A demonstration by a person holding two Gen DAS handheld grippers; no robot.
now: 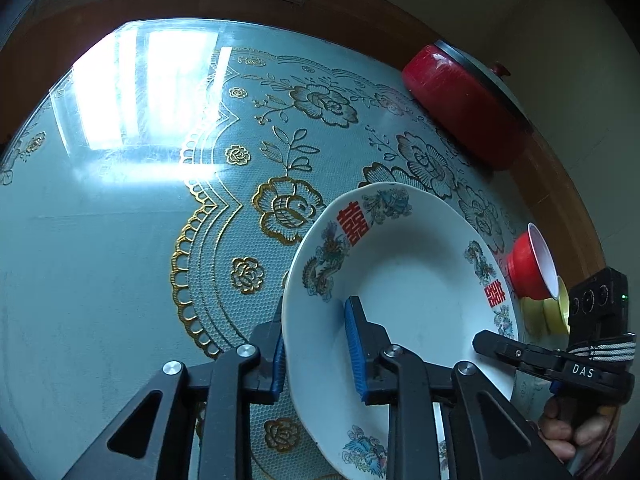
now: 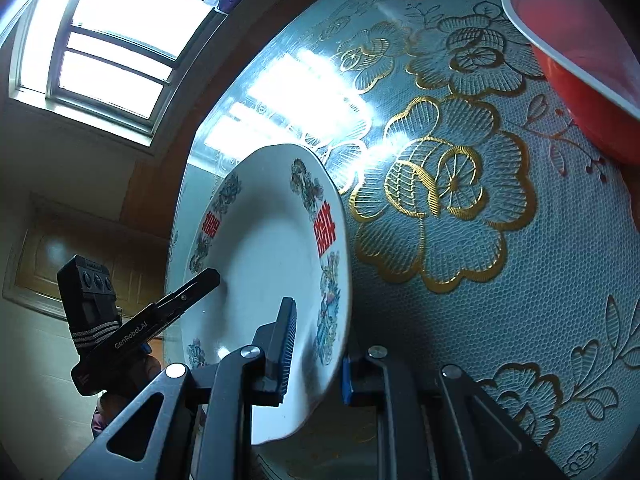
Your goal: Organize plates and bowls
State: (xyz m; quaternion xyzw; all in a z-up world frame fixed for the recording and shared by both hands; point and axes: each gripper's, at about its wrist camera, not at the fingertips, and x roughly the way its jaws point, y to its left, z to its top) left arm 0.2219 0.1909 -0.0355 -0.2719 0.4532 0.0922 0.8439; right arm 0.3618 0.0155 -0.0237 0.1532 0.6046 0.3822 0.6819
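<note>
A white plate (image 1: 400,256) with red characters and dragon prints is held between both grippers just above the table. My left gripper (image 1: 316,344) straddles its near rim, one blue pad inside the plate and one beneath the rim. My right gripper (image 2: 316,348) straddles the opposite rim of the plate (image 2: 264,248) the same way; it also shows at the right of the left wrist view (image 1: 492,344). A red bowl (image 1: 532,268) with a white inside sits stacked on a yellow bowl (image 1: 548,312) to the right; the red bowl also shows in the right wrist view (image 2: 580,60).
A red lidded pot (image 1: 468,104) stands at the table's far right edge. The round table (image 1: 120,240) has a glass top over a light blue cloth with gold flowers. A window (image 2: 116,40) and wooden door are beyond it.
</note>
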